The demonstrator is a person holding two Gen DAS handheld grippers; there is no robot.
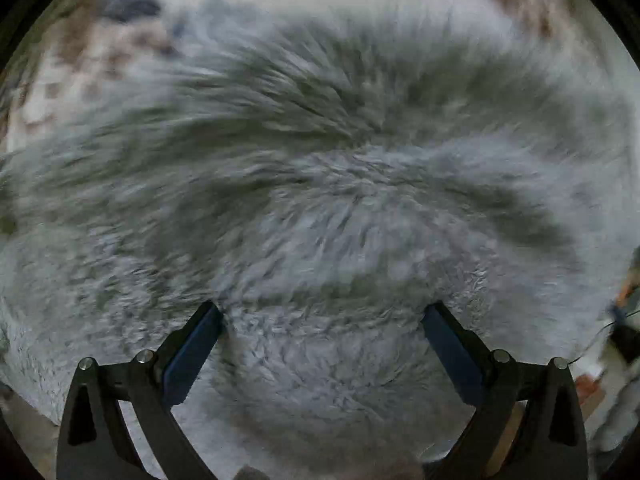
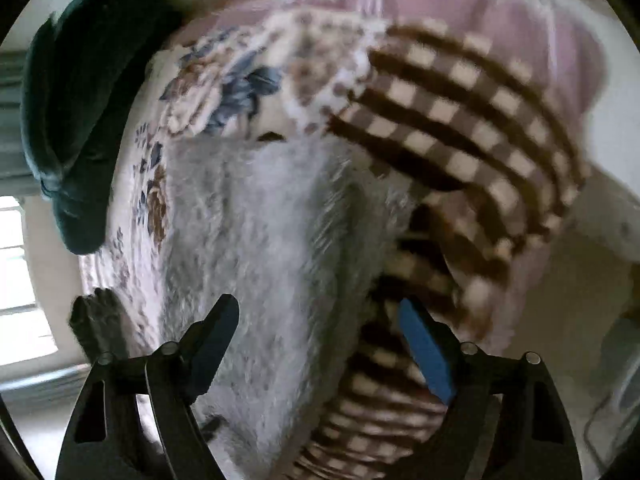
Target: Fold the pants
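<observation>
The pants are grey and fluffy [image 1: 320, 208] and fill almost the whole left wrist view, bunched in soft folds. My left gripper [image 1: 322, 312] is open, its blue-padded fingers [image 1: 192, 352] spread wide just over the fleece, nothing between them. In the right wrist view the same grey pants [image 2: 260, 240] lie as a long strip down the bed. My right gripper [image 2: 316, 312] is open above them, its left finger over the fleece and its right finger [image 2: 424, 352] over a checked cloth. Both views are motion-blurred.
A brown-and-cream checked blanket [image 2: 460, 128] lies right of the pants. A floral bedspread [image 2: 208, 80] lies under them. A dark green cloth [image 2: 76, 120] hangs at the left, pink bedding [image 2: 540, 40] lies at the back, and a window [image 2: 16, 280] is low left.
</observation>
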